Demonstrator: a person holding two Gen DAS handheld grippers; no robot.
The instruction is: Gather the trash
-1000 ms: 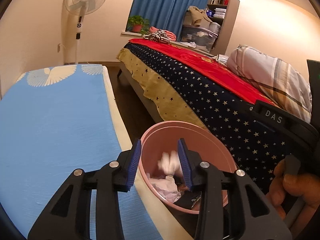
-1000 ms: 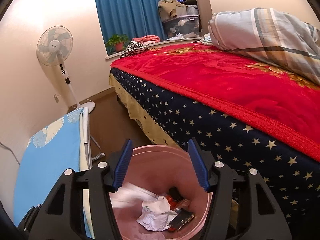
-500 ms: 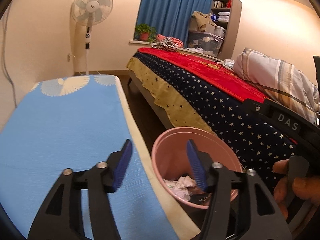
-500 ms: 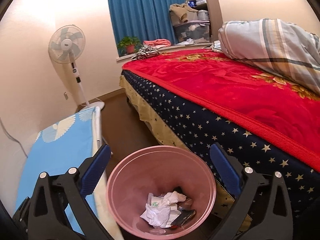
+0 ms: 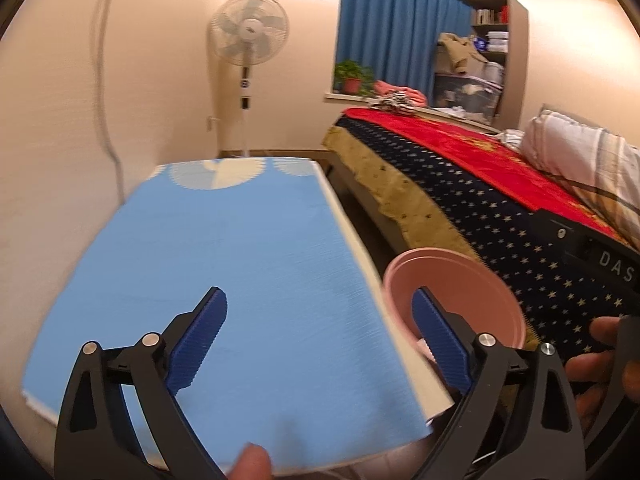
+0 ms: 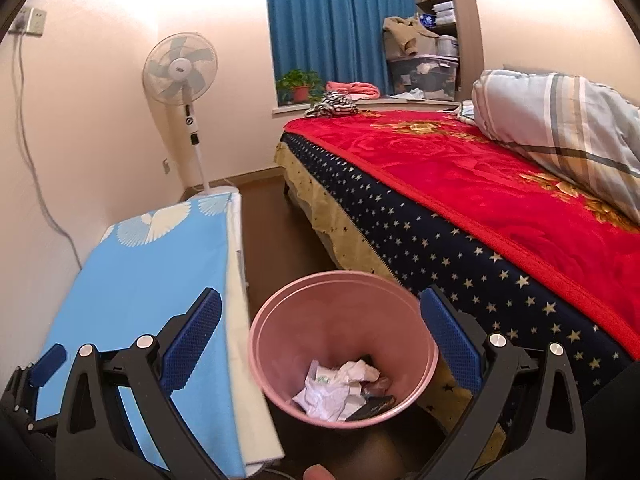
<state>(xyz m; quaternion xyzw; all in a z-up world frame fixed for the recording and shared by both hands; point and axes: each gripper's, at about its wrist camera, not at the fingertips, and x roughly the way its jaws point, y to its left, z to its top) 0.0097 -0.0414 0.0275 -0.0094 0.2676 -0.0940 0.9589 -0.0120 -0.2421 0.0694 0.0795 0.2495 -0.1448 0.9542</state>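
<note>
The left gripper (image 5: 320, 312) has its jaws spreading wider at this moment, nothing between them; one blue-padded finger hangs over the blue table cover (image 5: 224, 280), the other over the near rim of the pink wastebasket (image 5: 452, 292). The right gripper (image 6: 320, 320) stands with its jaws fully apart and empty, framing the wastebasket (image 6: 344, 300) from above; a fingertip (image 6: 318, 472) shows at the bottom edge of that view, and part of the left gripper shows at its lower left.

The wastebasket sits on the floor in the gap between the covered table and the bed (image 6: 460, 232), just beside both; in its bottom lie crumpled white paper (image 6: 336, 390) and a dark flat item (image 6: 370, 408), perhaps a wrapper, too small to name for sure. The table cover carries a white fan-like print at its far end; a cream edge runs along its side.

The bed carries a red blanket (image 6: 460, 168) over a navy star-print sheet, with a striped quilt (image 6: 560, 120) bundled at its far side; beyond stand a white pedestal fan (image 6: 180, 68), a blue curtain (image 6: 340, 20) and a potted plant (image 6: 300, 84) on the sill.
</note>
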